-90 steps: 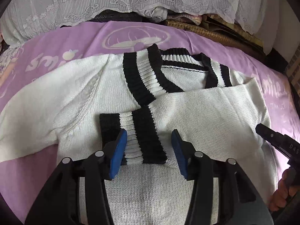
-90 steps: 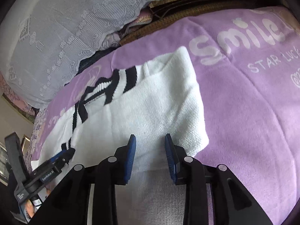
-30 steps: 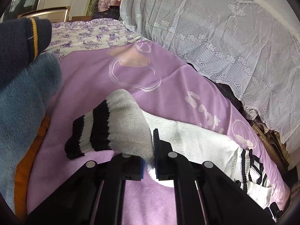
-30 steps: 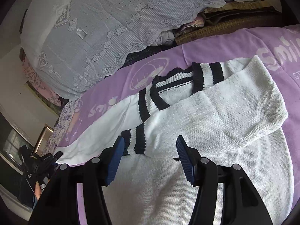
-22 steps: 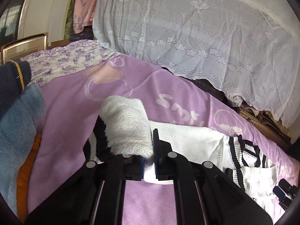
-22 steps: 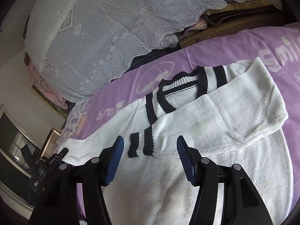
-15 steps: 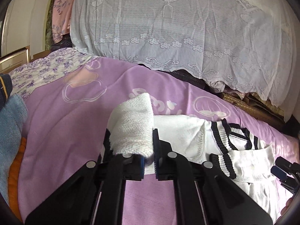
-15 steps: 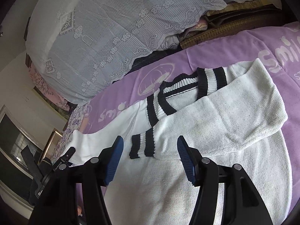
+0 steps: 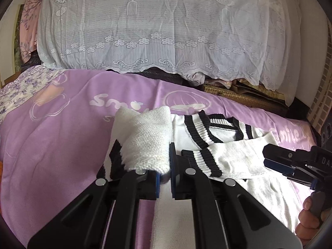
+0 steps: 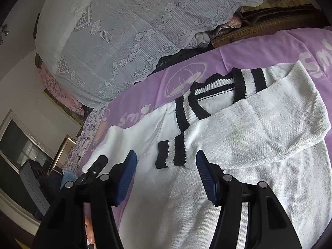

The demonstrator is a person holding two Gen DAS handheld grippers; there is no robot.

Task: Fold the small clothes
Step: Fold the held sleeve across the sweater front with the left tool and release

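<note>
One white knit sweater (image 10: 238, 137), black-striped cuffs, sleeve pinched in left tool (image 9: 165, 178)

Home bedroom: purple bedsheet (image 9: 62, 145), lace-covered bedding pile (image 9: 157, 31).

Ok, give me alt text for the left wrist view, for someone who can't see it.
The left gripper, jaws shut, holds up a white knit sleeve of a sweater with black-striped trim, spread on a purple blanket. The right gripper hovers at the right edge; a lace cover hangs behind.
</note>
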